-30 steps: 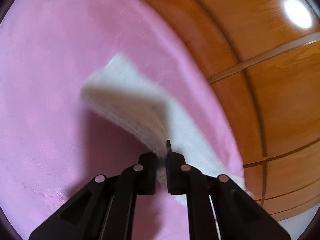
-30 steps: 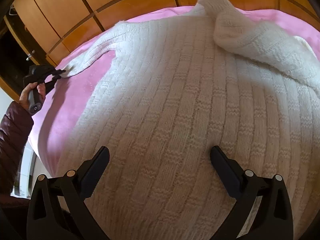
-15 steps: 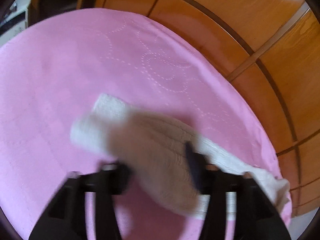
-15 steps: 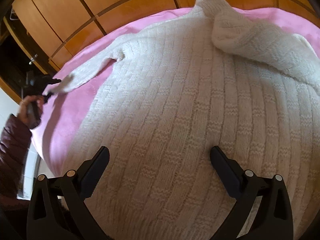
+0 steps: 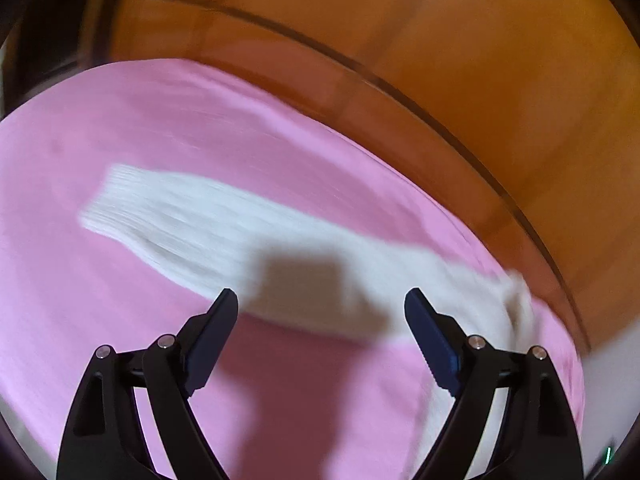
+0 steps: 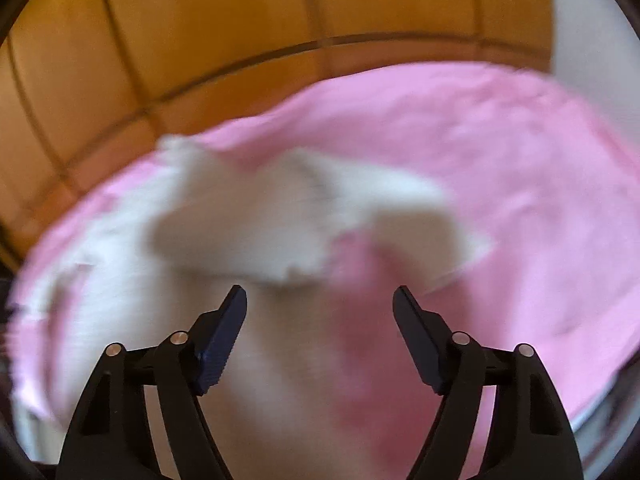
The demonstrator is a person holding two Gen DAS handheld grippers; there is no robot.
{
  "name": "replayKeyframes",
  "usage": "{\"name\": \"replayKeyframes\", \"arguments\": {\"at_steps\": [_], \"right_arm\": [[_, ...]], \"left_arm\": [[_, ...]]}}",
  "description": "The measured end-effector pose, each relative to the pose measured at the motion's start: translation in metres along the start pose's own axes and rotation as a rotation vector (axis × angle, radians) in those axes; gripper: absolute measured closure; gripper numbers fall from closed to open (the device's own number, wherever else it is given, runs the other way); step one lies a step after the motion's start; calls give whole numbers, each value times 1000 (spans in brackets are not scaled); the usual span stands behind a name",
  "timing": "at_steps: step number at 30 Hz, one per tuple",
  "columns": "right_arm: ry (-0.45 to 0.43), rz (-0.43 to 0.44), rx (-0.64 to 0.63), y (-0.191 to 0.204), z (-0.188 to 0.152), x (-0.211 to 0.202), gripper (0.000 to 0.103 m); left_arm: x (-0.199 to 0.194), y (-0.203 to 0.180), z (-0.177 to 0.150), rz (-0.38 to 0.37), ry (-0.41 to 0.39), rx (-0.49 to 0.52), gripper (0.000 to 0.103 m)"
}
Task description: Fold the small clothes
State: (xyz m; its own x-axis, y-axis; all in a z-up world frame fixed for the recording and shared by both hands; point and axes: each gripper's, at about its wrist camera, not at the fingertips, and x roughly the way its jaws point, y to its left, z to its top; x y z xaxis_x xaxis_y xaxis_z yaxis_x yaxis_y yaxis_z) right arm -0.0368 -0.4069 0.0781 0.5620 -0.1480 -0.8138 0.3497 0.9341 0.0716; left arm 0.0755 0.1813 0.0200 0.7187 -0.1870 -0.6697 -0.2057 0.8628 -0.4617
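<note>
Left wrist view: left gripper (image 5: 321,300), fingers released, above a white sweater sleeve (image 5: 224,224) lying flat on the pink cover (image 5: 120,120). Right wrist view alone showed the blurred sweater body (image 6: 224,232); right gripper (image 6: 320,300), fingers spread, held nothing

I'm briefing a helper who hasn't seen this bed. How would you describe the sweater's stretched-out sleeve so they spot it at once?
Start at the pink bedspread beside the wooden panelling. On it lies a white knit sweater. Its sleeve is the long flat white strip lying alone on the pink, ending in a ribbed cuff, just beyond the open left gripper.
</note>
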Motion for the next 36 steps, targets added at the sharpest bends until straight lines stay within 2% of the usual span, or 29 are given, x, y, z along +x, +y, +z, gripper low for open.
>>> {"name": "replayKeyframes", "arguments": {"at_steps": [3, 6, 9, 10, 11, 13, 14, 18, 21, 22, 29, 31, 32, 33, 34, 36], "right_arm": [[34, -71, -50, -16, 5, 30, 33], [95, -120, -84, -22, 7, 61, 44], [123, -157, -100, -30, 8, 82, 70], [122, -175, -114, -33, 9, 84, 87], [118, -186, -123, -33, 10, 83, 97], [83, -178, -106, -40, 19, 68, 97], [52, -173, -98, -44, 25, 57, 97], [-106, -184, -69, -63, 59, 1, 97], [-184, -226, -44, -85, 89, -22, 97], [-208, -269, -45, -94, 102, -26, 97], [-210, -492, -5, -154, 155, -5, 103], [-167, -503, 33, -176, 164, 10, 103], [-163, -499, 59, -183, 164, 13, 103], [-144, -443, 100, -192, 165, 16, 103], [-118, -347, 147, -198, 162, 20, 103], [-96, -280, 187, -200, 147, 21, 91]], "left_arm": [[2, -48, -41, -97, 72, 127, 18], [10, -90, -77, -162, 153, 237, 18], [21, -118, -111, -203, 236, 306, 18], [27, -123, -118, -205, 252, 321, 18], [33, -125, -128, -200, 268, 345, 18], [39, -133, -138, -184, 290, 378, 18], [57, -145, -134, -182, 300, 387, 18], [73, -160, -149, -138, 328, 409, 18], [73, -156, -152, -127, 328, 407, 17], [71, -155, -151, -123, 328, 406, 16], [72, -151, -153, -108, 330, 410, 16], [73, -150, -154, -103, 331, 411, 16], [73, -151, -154, -99, 332, 413, 16], [74, -151, -154, -97, 332, 414, 16], [74, -150, -154, -97, 332, 414, 15], [74, -150, -153, -98, 330, 406, 15]]}}
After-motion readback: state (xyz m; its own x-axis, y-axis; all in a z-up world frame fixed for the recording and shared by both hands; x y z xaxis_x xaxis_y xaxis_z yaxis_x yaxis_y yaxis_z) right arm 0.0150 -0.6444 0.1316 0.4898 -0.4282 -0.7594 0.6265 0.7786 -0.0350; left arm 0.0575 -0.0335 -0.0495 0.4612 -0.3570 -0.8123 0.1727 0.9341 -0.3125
